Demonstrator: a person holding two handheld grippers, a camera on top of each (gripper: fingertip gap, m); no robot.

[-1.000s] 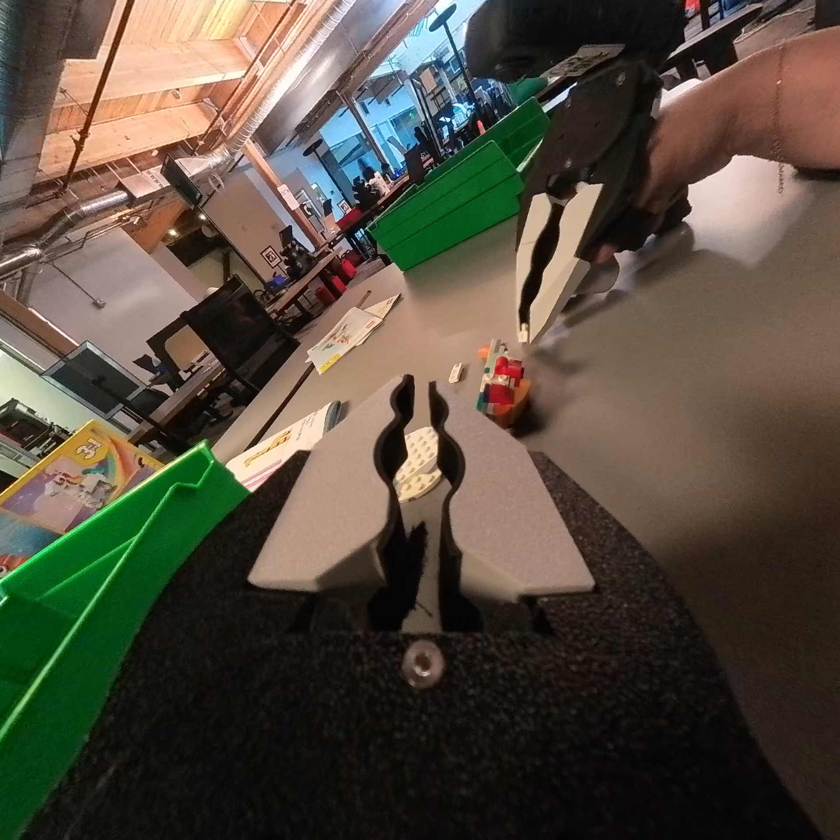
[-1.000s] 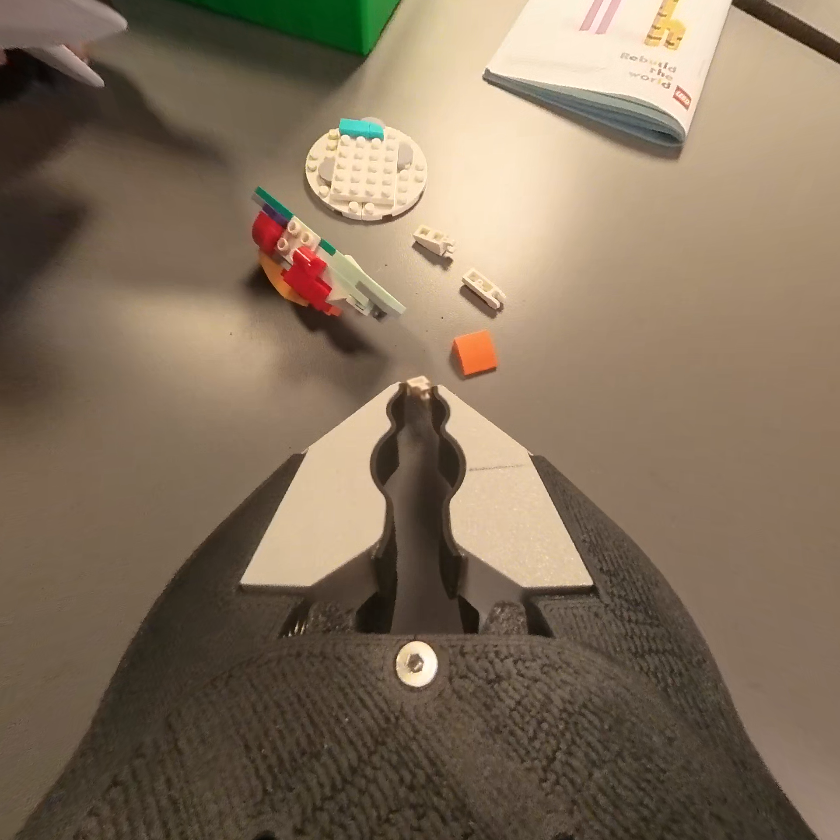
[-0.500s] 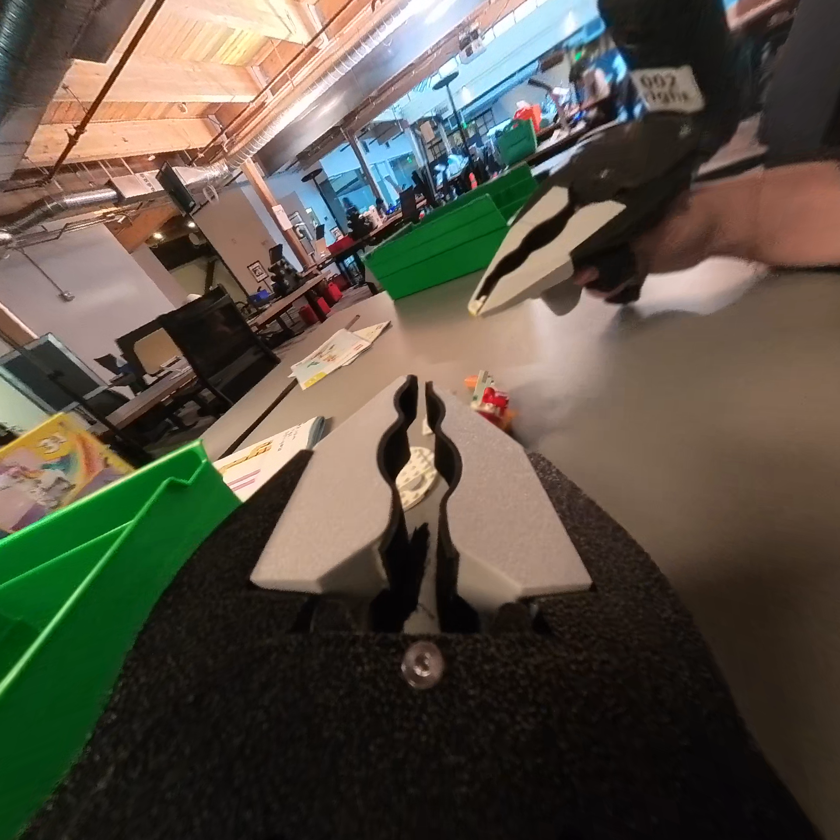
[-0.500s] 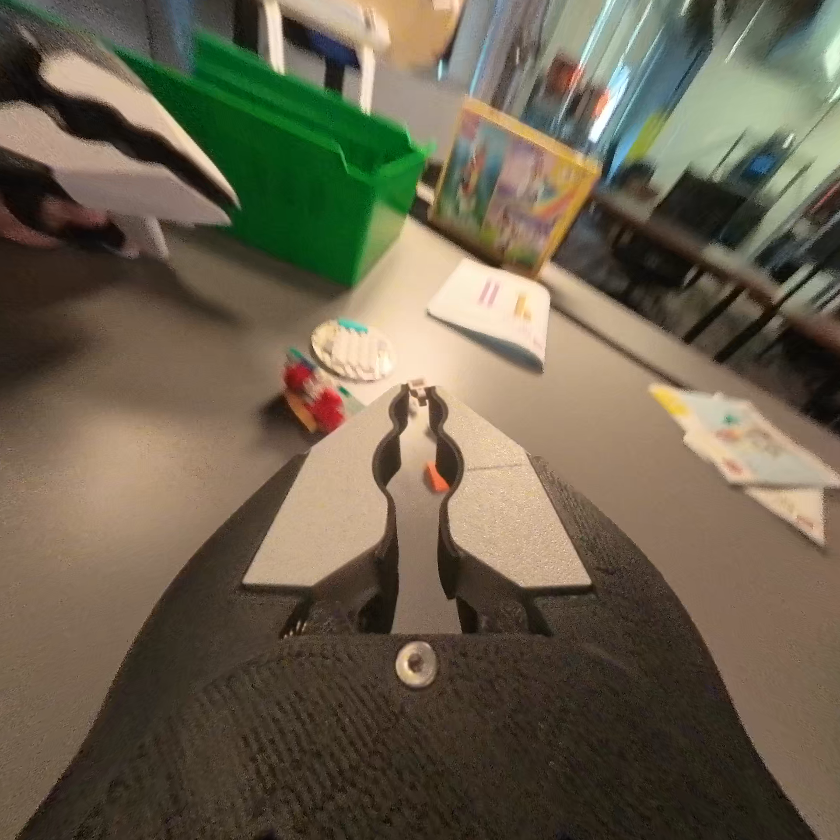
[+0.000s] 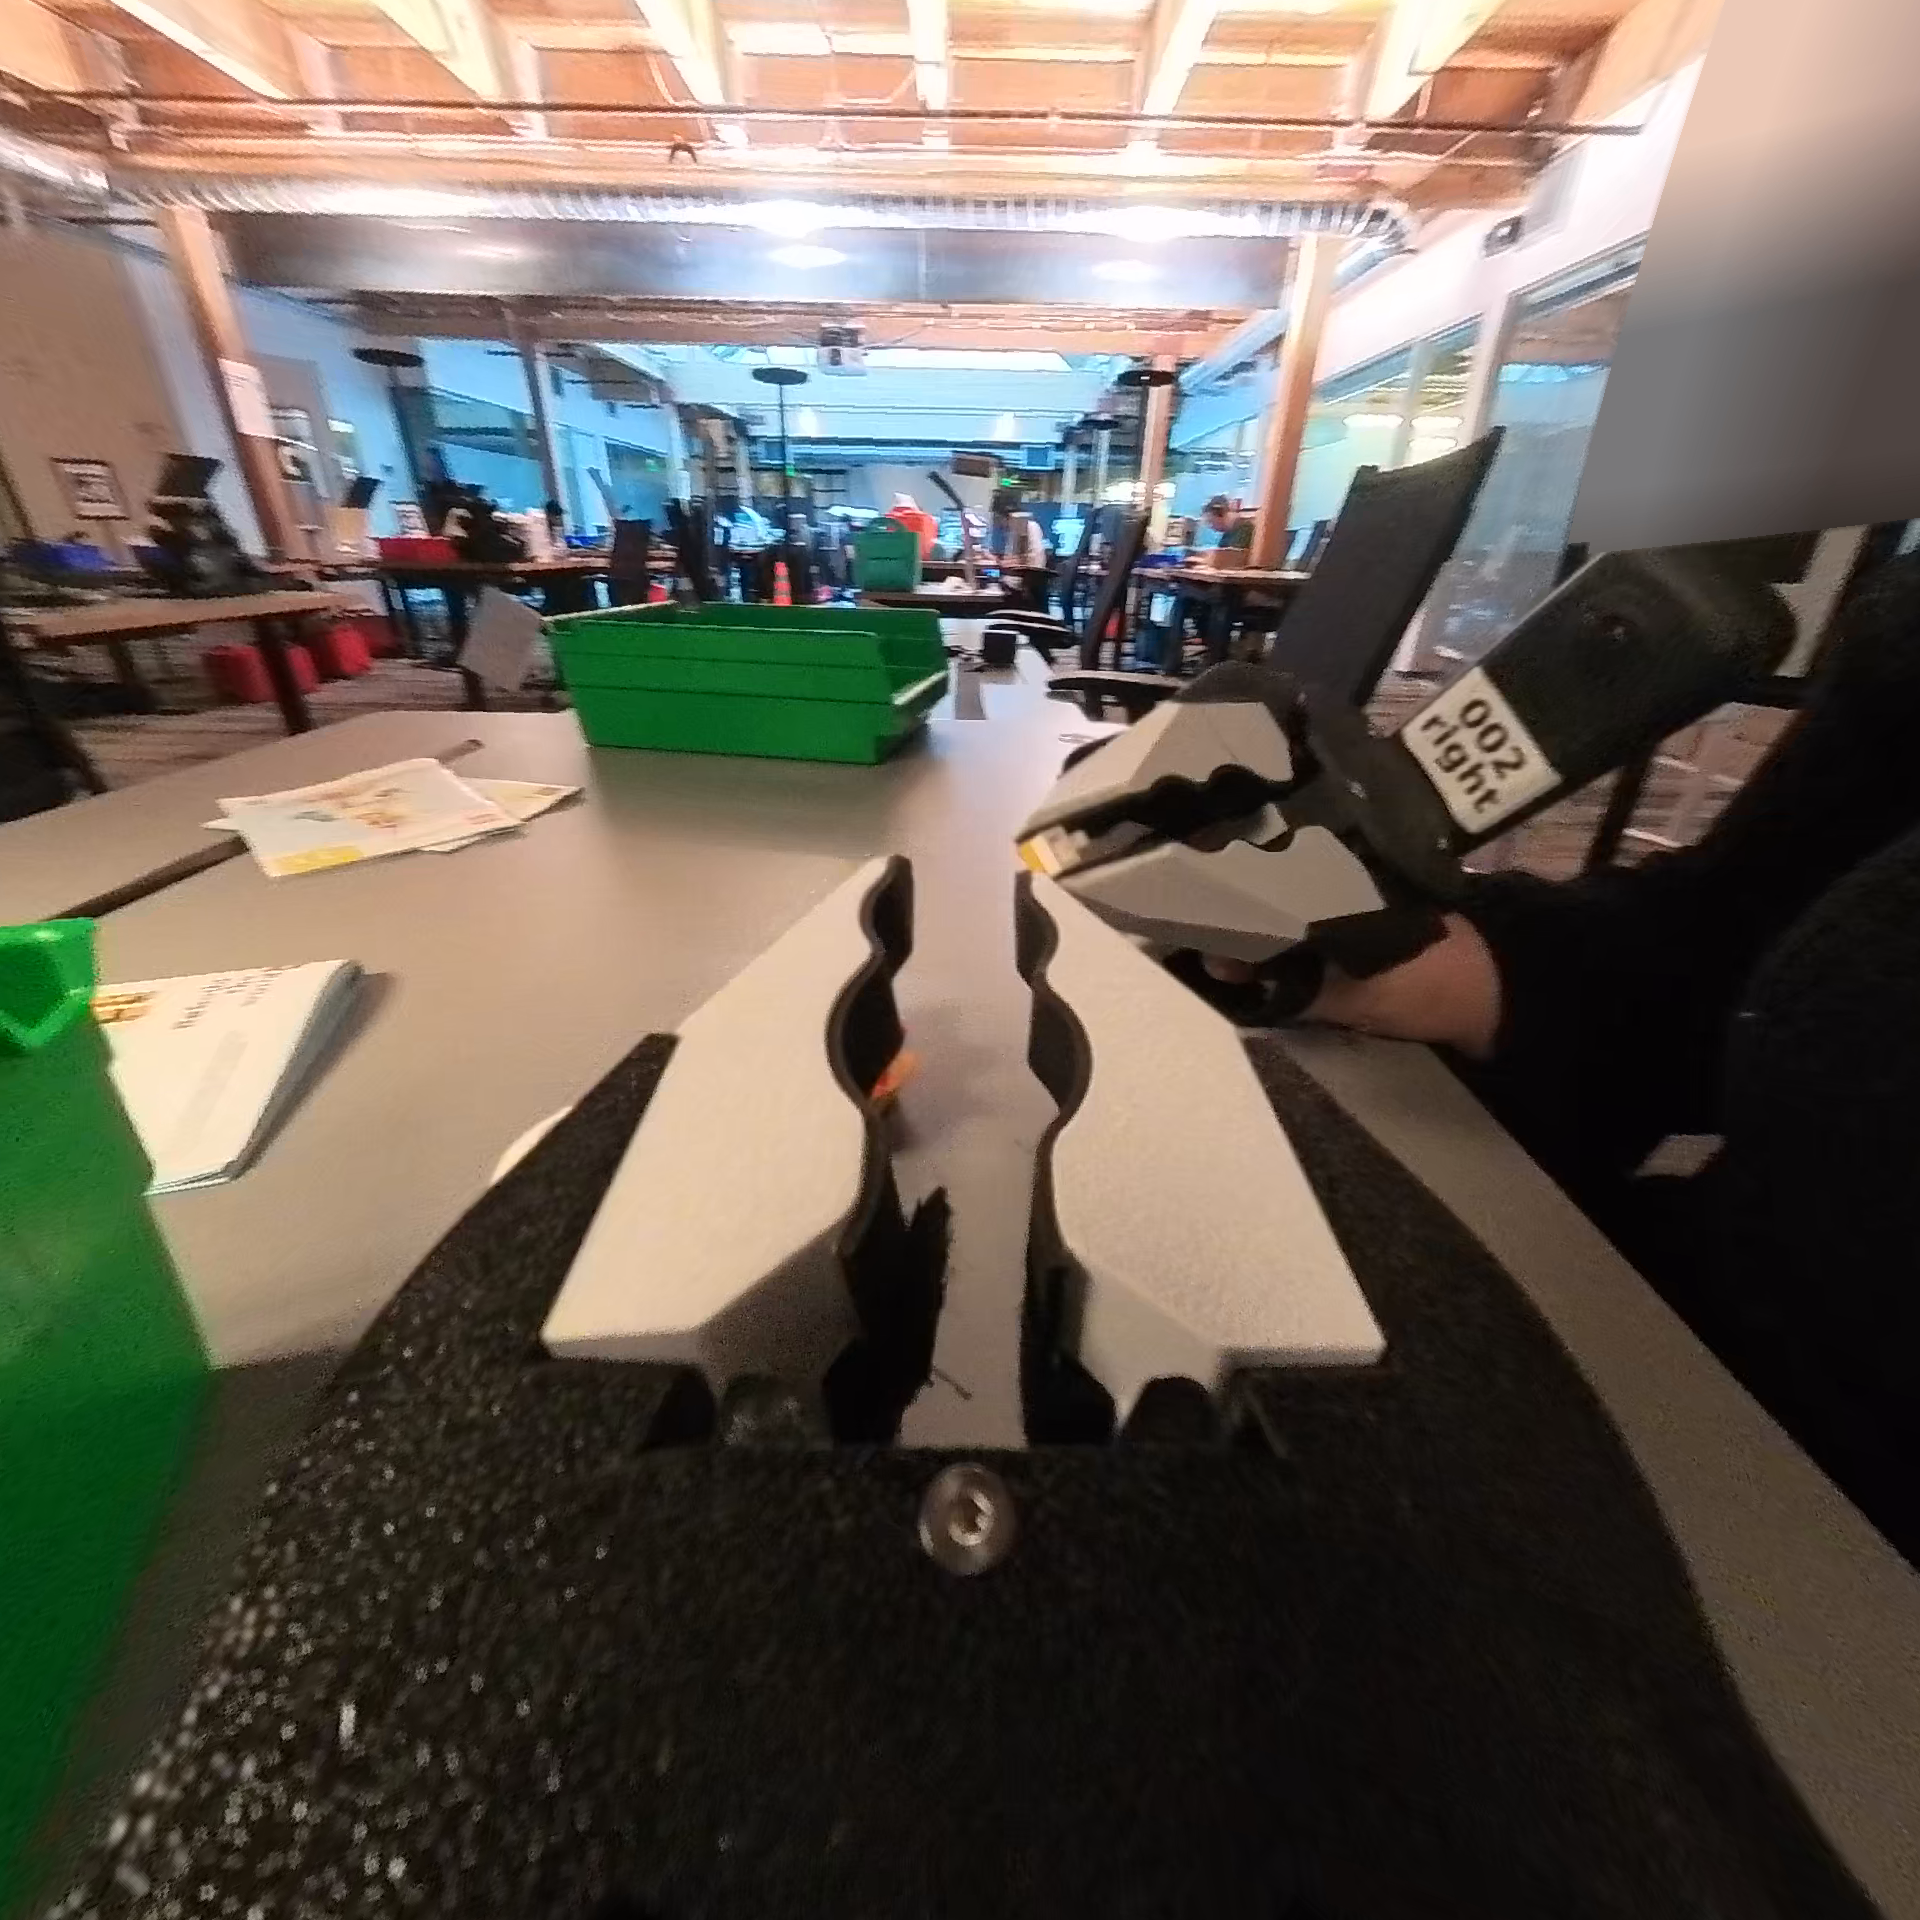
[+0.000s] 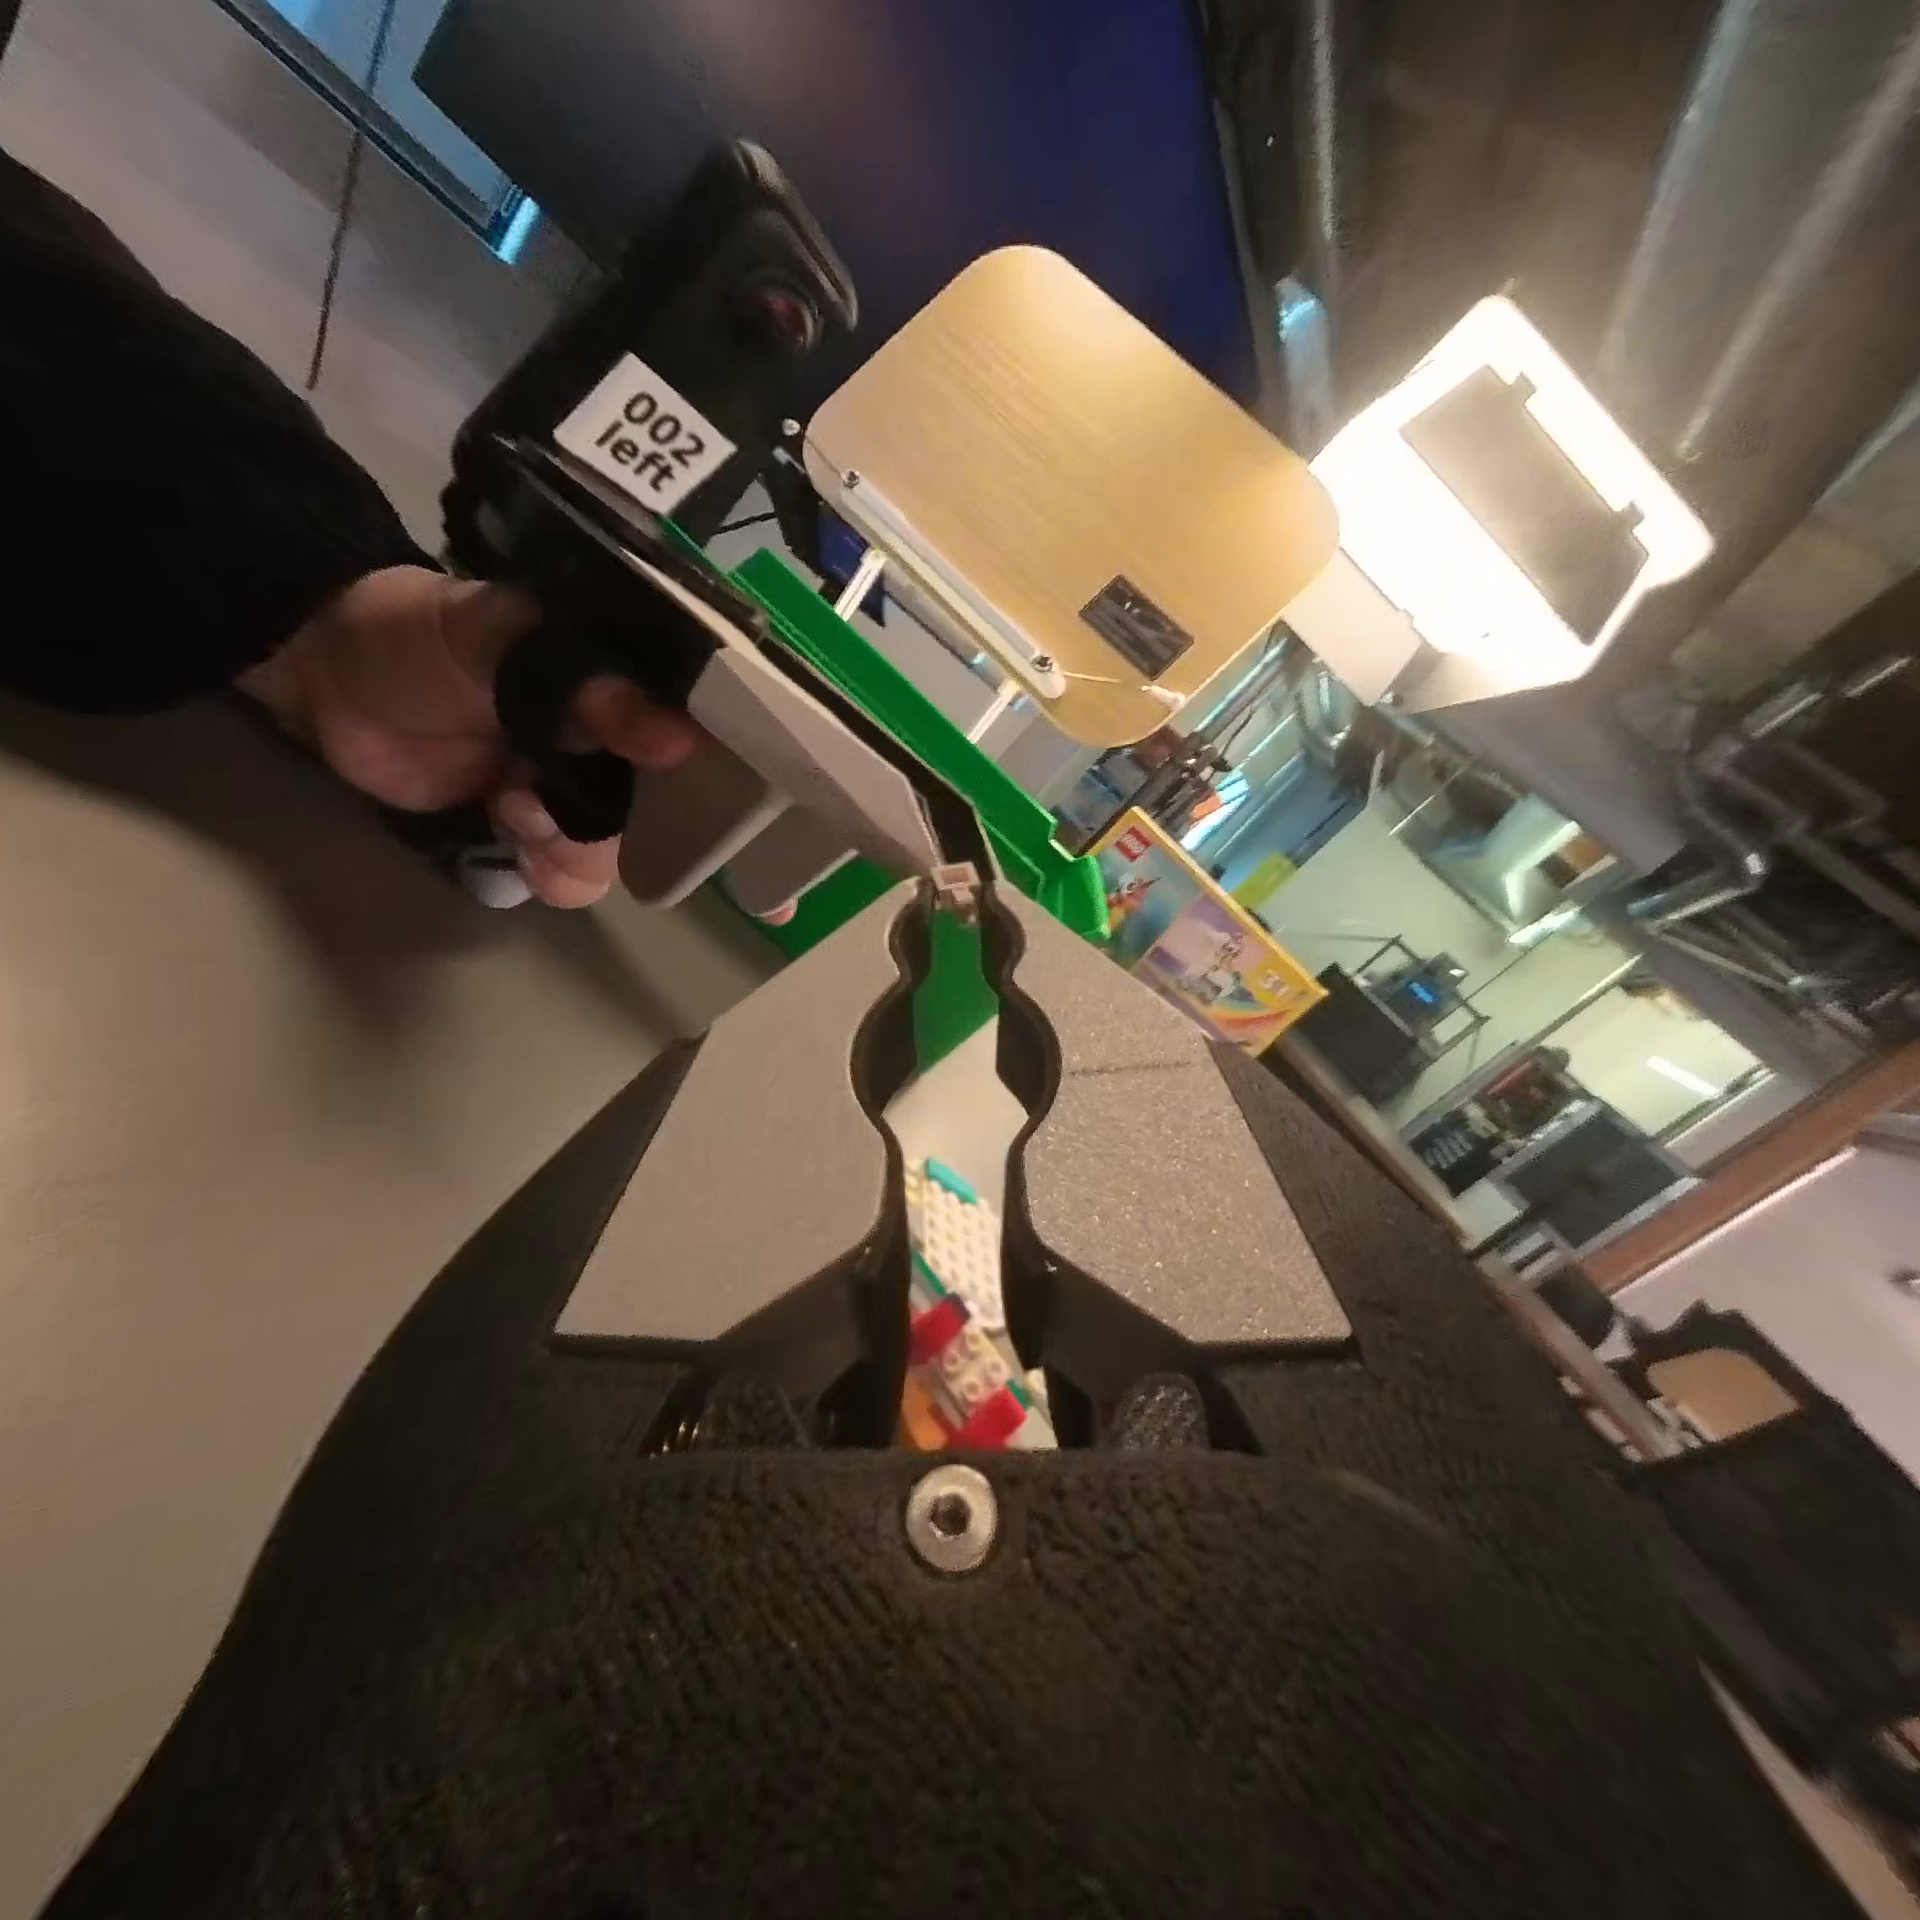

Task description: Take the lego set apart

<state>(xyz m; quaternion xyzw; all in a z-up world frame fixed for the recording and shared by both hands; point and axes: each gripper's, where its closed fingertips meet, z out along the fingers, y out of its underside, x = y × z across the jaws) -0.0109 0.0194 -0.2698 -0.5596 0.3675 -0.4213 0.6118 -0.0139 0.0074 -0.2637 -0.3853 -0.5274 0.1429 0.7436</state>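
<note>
Right now my right tongs (image 6: 954, 891) pinch small white brick (image 6: 954, 878) at tips, lifted off bench (image 5: 520, 935). Left tongs (image 5: 961, 883) gaping, nothing held. Tips of both tongs near each other. Lego build (image 6: 956, 1361) and round white plate (image 6: 951, 1216) lie on bench beneath right tongs. Green bin (image 5: 73, 1195) at left, booklet (image 5: 208, 1049) beside it.

a grey table (image 5: 582, 935) carried a booklet (image 5: 223, 1049) near its left side, loose leaflets (image 5: 384, 821) farther back, and stacked green bins (image 5: 743, 686) at the far end. a white round lego plate (image 6: 951, 1216) and a red-and-orange lego piece (image 6: 961, 1371) lay on it.
</note>
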